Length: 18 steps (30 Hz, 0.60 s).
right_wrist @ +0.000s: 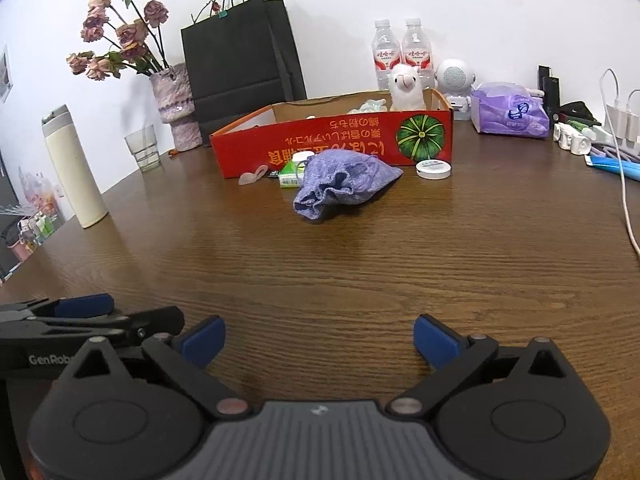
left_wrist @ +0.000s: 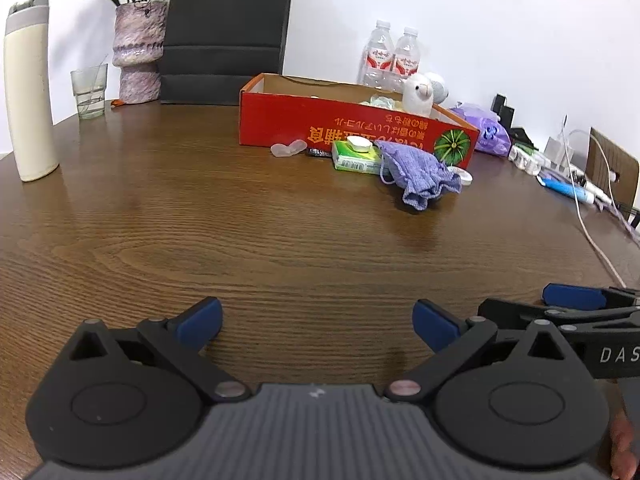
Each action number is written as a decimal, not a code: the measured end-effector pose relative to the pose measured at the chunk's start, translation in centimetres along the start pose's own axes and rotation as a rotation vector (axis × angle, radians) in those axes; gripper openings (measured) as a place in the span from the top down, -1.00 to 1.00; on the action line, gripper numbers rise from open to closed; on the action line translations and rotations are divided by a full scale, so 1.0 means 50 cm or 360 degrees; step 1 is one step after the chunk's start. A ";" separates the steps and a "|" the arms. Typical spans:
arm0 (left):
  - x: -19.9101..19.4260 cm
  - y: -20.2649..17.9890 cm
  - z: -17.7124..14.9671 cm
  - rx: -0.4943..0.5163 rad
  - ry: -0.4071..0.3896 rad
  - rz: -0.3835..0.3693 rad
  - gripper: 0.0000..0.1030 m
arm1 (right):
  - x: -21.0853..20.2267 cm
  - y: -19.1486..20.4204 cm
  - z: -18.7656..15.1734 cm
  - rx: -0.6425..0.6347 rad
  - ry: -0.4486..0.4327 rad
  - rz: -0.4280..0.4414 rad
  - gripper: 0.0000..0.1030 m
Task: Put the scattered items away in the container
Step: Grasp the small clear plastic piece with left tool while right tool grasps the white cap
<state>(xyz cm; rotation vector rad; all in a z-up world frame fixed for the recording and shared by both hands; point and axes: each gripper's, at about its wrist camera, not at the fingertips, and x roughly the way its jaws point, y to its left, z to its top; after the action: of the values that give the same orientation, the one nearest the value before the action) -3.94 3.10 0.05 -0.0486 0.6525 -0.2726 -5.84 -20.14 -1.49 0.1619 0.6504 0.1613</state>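
A red cardboard box [left_wrist: 280, 120] [right_wrist: 256, 148] stands open at the far side of the wooden table, with a white plush alpaca [left_wrist: 418, 94] [right_wrist: 406, 88] inside. In front of it lie a purple knitted pouch [left_wrist: 420, 178] [right_wrist: 340, 184], a green packet [left_wrist: 354, 158] [right_wrist: 291, 178] with a small white cap on it, a clear plastic piece [left_wrist: 288, 148] [right_wrist: 252, 175], a small dark item [left_wrist: 318, 153] and a round white tin [right_wrist: 433, 169] [left_wrist: 464, 176]. My left gripper [left_wrist: 318, 326] and right gripper [right_wrist: 319, 340] are both open and empty, side by side, well short of the items.
A cream flask [left_wrist: 30, 92] [right_wrist: 74, 168], a glass [left_wrist: 90, 92], a vase of dried roses [left_wrist: 138, 52] and a black bag [left_wrist: 228, 32] stand at the left and back. Two water bottles [right_wrist: 402, 50], a purple tissue pack [right_wrist: 508, 110] and cables [left_wrist: 592, 208] are at right.
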 end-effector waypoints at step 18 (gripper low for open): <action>0.283 0.112 0.277 0.0158 0.0036 -0.0132 0.03 | 0.265 0.054 0.309 -0.0255 -0.0050 0.0078 0.26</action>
<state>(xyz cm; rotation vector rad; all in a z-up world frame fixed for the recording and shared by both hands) 16.51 4.16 1.96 0.0227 0.6595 -0.3854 13.77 -16.39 3.37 0.0262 0.5998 0.2566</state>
